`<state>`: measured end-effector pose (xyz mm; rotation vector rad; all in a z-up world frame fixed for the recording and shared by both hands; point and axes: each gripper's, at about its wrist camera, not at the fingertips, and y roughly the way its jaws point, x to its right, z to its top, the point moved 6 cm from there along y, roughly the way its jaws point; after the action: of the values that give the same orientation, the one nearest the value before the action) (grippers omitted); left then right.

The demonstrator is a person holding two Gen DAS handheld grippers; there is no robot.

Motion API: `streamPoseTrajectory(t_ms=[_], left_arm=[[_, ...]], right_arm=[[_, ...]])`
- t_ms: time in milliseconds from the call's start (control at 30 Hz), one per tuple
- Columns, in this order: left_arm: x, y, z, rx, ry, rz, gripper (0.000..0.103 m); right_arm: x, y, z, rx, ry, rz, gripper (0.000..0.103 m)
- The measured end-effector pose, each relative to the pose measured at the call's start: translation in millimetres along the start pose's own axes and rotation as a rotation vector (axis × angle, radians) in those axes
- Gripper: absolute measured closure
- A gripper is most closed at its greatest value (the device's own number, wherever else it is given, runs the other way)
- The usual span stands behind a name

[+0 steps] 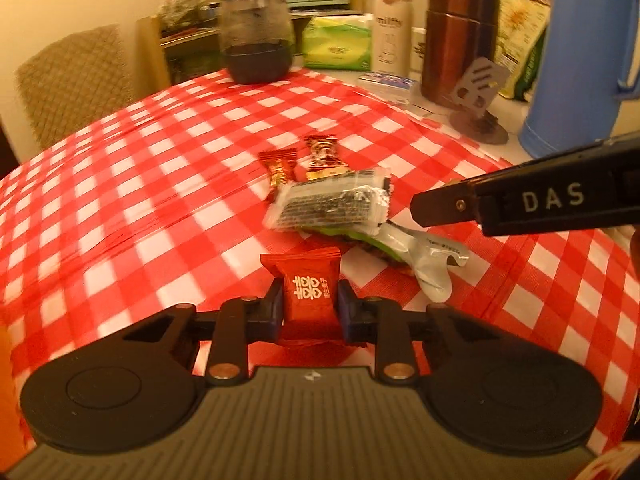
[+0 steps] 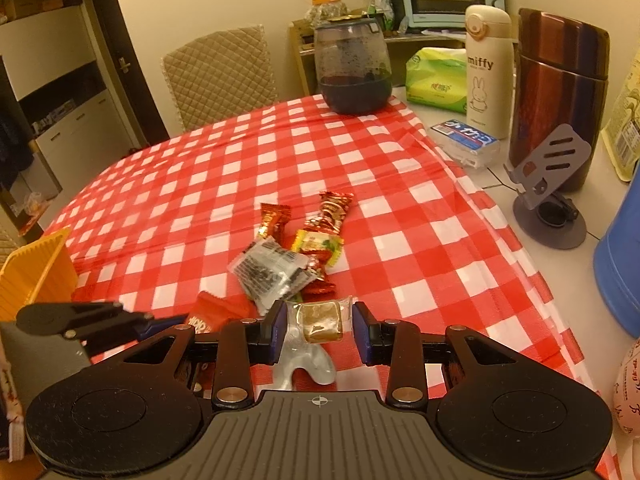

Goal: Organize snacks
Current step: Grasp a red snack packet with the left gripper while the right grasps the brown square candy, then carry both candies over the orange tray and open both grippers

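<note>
Gripping the red snack packet (image 1: 308, 296), your left gripper (image 1: 308, 308) is pinching it narrow between both pads, just short of the snack pile (image 1: 328, 200) ahead. Your right gripper (image 2: 320, 332) is straddling a clear-wrapped brown sweet (image 2: 322, 320), jaws half open, apparently not pressing. Next, you are likely carrying the packet toward the yellow bin (image 2: 36, 272).

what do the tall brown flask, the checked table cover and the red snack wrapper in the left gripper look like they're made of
Tall brown flask: probably metal with a glossy coating; long vertical highlights run down it.
Checked table cover: looks like thin plastic sheet, slightly shiny with sharp creases, though coated cloth is possible.
Red snack wrapper, pinched in the left gripper: likely plastic film, matte, with crimped ends.
</note>
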<state>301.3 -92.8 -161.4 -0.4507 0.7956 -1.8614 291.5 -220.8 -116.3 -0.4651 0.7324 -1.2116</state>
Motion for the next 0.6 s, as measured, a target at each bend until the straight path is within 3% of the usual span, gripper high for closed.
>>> streamPoseTrajectory(t_ms=[600], left_arm=[[-36, -123, -35, 0.030, -0.229, 0.140, 0.079]], right_arm=[[-68, -50, -32, 0.037, -0.112, 0.085, 0.067]])
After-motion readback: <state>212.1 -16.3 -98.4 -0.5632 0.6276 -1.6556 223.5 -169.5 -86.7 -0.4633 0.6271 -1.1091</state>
